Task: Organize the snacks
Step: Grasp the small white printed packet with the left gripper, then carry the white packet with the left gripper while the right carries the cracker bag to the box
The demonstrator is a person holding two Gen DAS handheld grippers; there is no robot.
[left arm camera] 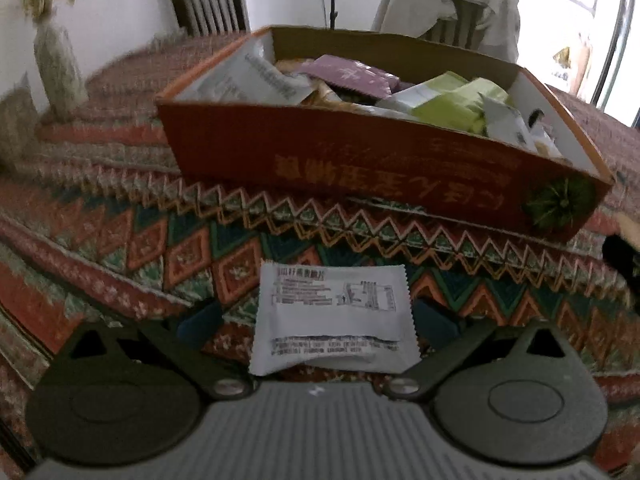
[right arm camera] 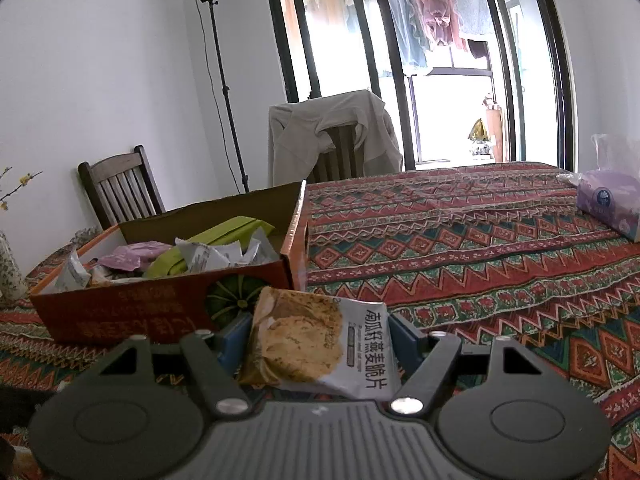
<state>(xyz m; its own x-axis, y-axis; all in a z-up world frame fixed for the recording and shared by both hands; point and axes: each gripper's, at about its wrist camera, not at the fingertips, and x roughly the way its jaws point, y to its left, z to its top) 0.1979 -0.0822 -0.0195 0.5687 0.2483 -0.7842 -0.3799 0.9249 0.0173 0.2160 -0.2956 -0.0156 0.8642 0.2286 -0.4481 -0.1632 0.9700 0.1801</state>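
Note:
A white snack packet (left arm camera: 332,312) lies printed side up on the patterned tablecloth, just in front of the orange cardboard box (left arm camera: 360,160). My left gripper (left arm camera: 318,320) is open around it: the left blue pad (left arm camera: 200,320) stands clear of it and the right one is at its edge. In the right wrist view, my right gripper (right arm camera: 320,338) is shut on a crisps packet (right arm camera: 312,344) showing golden crisps, held tilted above the table near the box's (right arm camera: 120,320) front right corner. The box is full of several packets, green, purple and white.
A floral vase (left arm camera: 56,64) stands left of the box. A purple tissue pack (right arm camera: 608,200) sits at the table's far right. Behind the table are a wooden chair (right arm camera: 120,192), a chair draped with a jacket (right arm camera: 332,140) and a lamp stand (right arm camera: 224,92).

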